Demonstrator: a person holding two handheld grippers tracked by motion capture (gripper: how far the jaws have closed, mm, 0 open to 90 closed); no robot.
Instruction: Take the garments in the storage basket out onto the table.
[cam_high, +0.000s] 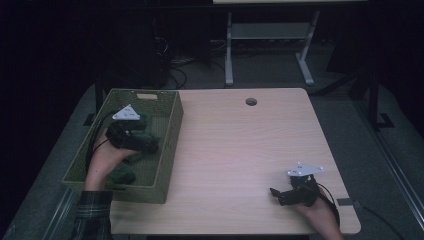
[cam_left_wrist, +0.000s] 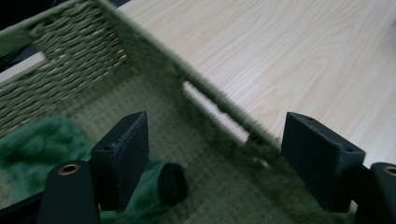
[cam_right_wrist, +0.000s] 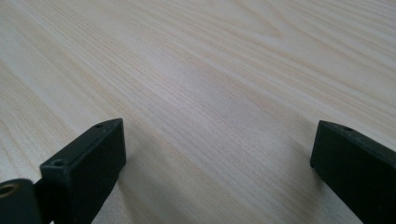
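The left gripper (cam_high: 150, 145) sits inside the green woven basket (cam_high: 172, 130) at the left edge of the worktop (cam_high: 240, 150). Its jaws stand wide apart and clamp nothing. A green cloth (cam_high: 122, 172) lies bunched on the basket floor, partly under and beside this gripper; a second heap of it shows nearer the person, by the basket's near wall. In the left gripper view the cloth (cam_left_wrist: 32, 140) lies low at the left, beside and behind the left-hand jaw, not between the two jaws. The gap between the jaws frames bare woven basket floor and the basket's long side wall (cam_left_wrist: 210, 98), with pale wood beyond it. A small dark round part (cam_left_wrist: 173, 183) sits just beside the left-hand jaw, against the cloth; what it is cannot be told. That view is slightly blurred along the wall.

The right gripper (cam_high: 276, 194) rests low at the near right corner of the worktop, well apart from the basket. Its jaws are spread wide, with nothing between them; the right gripper view shows plain wood grain (cam_right_wrist: 210, 93) in the gap.

A round hole (cam_high: 251, 101) sits near the far edge of the worktop. The person's left sleeve (cam_high: 92, 205) is plaid.
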